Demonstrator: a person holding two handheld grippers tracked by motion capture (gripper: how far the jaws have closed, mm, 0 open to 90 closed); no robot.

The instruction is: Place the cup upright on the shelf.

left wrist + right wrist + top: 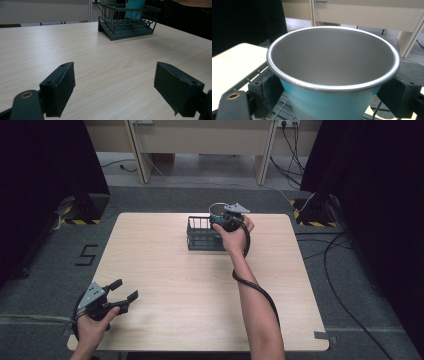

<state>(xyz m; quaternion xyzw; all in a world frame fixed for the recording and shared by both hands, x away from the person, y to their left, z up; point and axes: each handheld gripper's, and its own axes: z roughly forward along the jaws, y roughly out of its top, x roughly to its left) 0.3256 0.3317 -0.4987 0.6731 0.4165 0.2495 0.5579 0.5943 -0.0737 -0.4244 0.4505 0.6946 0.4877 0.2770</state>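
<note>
Right gripper view | right gripper (332, 100) is clamped on the teal cup (329, 105), held upright over the wire basket (200, 234) at the worktop's (200, 290) far edge | cup is best kept level, clear of basket wires | left gripper (115, 90) is spread, empty, near edge.

Both grippers (122, 292) (226, 217) are showing 2 black jaws, grey three-cornered plates and black cables; the forearms are showing no sleeves.
</note>
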